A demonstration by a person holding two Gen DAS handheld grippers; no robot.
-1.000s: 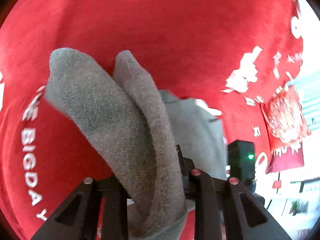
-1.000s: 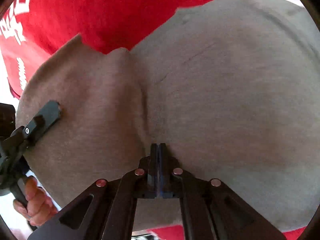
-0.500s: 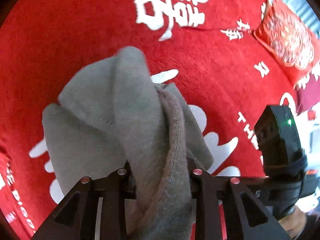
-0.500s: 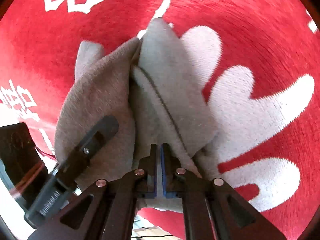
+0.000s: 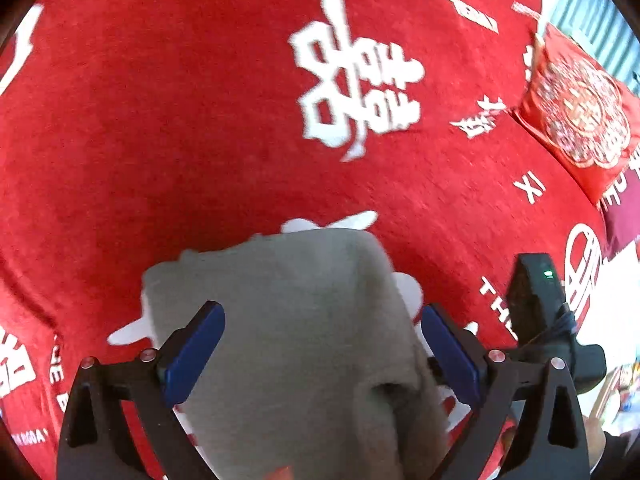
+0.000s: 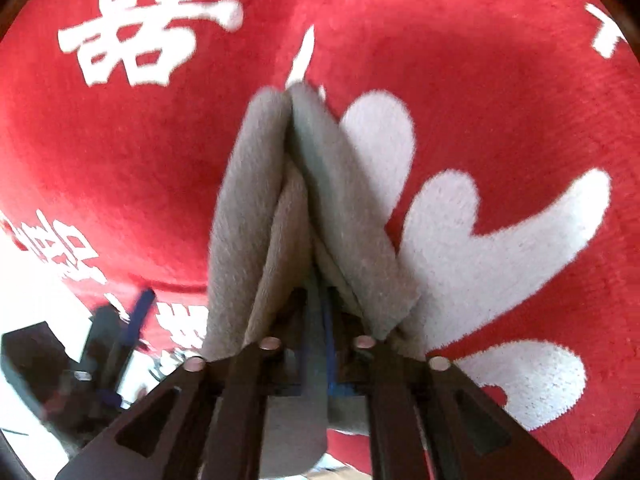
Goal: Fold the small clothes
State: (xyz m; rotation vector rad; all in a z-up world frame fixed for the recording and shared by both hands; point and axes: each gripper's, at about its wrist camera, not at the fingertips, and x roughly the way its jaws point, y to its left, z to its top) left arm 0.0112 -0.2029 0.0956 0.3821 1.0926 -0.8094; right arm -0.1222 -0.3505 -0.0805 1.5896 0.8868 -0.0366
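A grey fleece garment lies bunched in folds on the red blanket. My left gripper hovers over it, jaws opening and standing wide; the blue pads sit either side of the cloth without pressing it. In the right wrist view the garment rises as two upright folds. My right gripper is at their near end, jaws opening a little with a layer of cloth between them and a gap showing at the pads. The right gripper's body shows in the left wrist view. The left gripper is blurred.
The blanket carries large white characters and shapes. A red embroidered cushion lies at the far right. The blanket's edge and bright floor show at lower left. A hand holds the right gripper.
The garment, hanging from both grippers before, has come down onto the blanket in folds. The left jaws sprang wide and let it go; the right jaws have parted slightly.
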